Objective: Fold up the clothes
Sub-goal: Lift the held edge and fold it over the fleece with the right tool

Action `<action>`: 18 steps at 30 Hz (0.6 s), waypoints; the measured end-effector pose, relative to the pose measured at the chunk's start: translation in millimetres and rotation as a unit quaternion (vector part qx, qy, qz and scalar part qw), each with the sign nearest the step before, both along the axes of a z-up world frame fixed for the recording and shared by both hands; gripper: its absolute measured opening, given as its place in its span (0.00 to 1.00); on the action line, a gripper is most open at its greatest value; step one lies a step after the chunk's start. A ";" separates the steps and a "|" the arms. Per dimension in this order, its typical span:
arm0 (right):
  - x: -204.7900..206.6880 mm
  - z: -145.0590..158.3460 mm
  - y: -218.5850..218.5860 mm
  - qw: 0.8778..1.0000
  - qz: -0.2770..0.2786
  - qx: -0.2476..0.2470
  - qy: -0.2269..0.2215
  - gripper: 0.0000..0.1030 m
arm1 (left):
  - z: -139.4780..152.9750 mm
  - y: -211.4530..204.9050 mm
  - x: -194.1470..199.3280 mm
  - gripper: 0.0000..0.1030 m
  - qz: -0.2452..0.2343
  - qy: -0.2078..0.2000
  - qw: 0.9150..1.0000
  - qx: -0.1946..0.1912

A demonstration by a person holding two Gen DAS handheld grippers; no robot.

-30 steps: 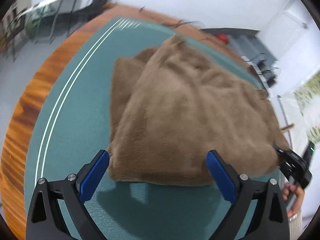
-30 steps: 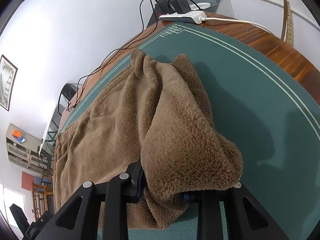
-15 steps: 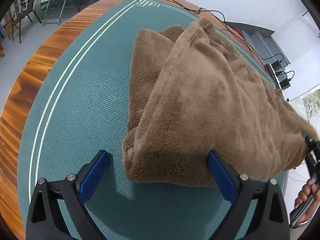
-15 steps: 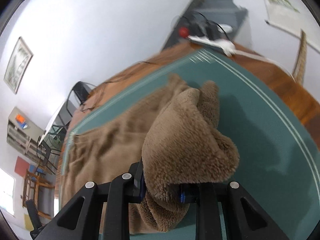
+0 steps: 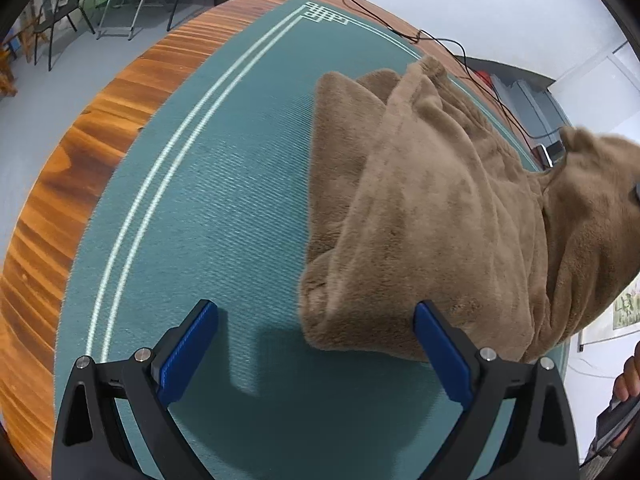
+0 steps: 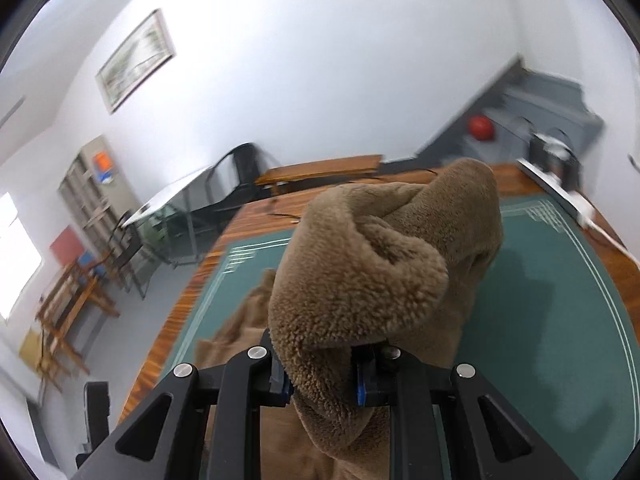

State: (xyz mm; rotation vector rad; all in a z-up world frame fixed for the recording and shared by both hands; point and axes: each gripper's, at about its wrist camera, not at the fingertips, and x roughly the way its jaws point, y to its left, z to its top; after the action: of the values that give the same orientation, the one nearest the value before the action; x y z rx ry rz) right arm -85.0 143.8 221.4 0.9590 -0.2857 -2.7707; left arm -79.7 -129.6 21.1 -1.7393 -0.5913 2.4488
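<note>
A brown fleece garment point(image 5: 432, 216) lies on the green mat point(image 5: 224, 208), with its right part lifted off the mat. My left gripper point(image 5: 316, 348) is open and empty, just in front of the garment's near left corner. My right gripper point(image 6: 322, 376) is shut on a bunched fold of the brown fleece garment point(image 6: 372, 272) and holds it up above the mat point(image 6: 560, 320). The rest of the garment hangs down below the right gripper and trails onto the mat.
The mat covers a wooden table point(image 5: 80, 160). Cables point(image 5: 472, 64) and a power strip point(image 6: 560, 192) lie along the table's far side. Chairs point(image 5: 60, 20) and a glass table point(image 6: 176, 208) stand on the floor beyond the table edge.
My right gripper has risen and tilted up, lifting the fold of garment high off the mat. My left gripper has shifted left, so the garment's corner now sits toward its right finger.
</note>
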 end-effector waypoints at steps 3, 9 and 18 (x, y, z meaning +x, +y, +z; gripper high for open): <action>2.5 0.8 -39.9 0.998 0.045 0.028 0.016 0.22 | 0.0 -13.7 4.9 0.96 0.012 -0.002 1.000 0.001; 6.9 -35.0 -107.5 0.989 0.130 0.071 0.007 0.22 | -3.5 -38.2 12.7 0.96 0.038 -0.010 0.999 0.008; 5.9 -111.5 -147.3 0.973 0.183 0.132 -0.039 0.22 | -2.9 -63.3 26.3 0.96 0.061 -0.015 0.998 0.004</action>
State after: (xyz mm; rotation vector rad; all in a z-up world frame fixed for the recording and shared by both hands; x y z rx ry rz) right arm -79.1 -3.5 109.9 1.0568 0.2345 -2.4713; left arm -53.4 -192.9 18.2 -1.7924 -0.7299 2.4996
